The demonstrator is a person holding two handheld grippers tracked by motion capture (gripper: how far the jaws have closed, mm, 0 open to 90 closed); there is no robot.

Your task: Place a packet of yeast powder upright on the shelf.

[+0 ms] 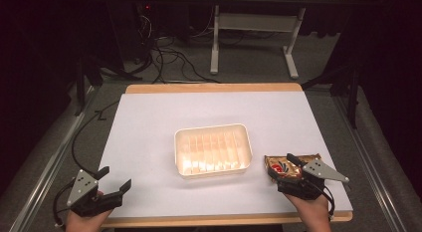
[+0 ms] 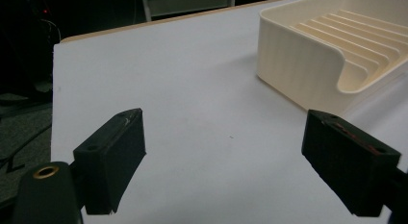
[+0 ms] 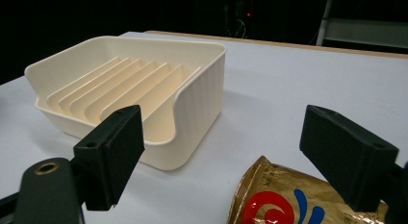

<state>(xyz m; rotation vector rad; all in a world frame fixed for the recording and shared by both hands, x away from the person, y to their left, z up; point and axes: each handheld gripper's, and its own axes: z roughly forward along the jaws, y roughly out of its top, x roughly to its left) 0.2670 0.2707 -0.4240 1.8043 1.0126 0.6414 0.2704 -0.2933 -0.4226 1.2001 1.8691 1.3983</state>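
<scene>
Status: work barely begun. The gold snack packet (image 1: 286, 167) lies flat on the worktop near the front right corner, just beside the right-hand wall of the cream ribbed tray (image 1: 247, 142), which sits at about the middle of the worktop. Judging by the layout, the job in hand is to get the packet into the tray — that has not happened; the tray holds nothing visible between its ribs.

Right gripper (image 1: 297, 165): positioned over the packet, jaws spread wide. In the right gripper view the packet (image 3: 288, 200) lies low between the two black jaws, and neither pad presses on it — no grip yet. Whether the lower edge of either jaw touches the foil cannot be told.

Left gripper (image 1: 115, 179): at the front left corner of the worktop, well apart from both tray and packet, jaws spread and nothing between them. The left gripper view shows bare white worktop (image 2: 192, 89) ahead and the tray's corner (image 2: 308, 60) off to one side.

Outstanding, in my judgement: close on the packet, lift it, carry it across the tray's near wall, release inside.
</scene>
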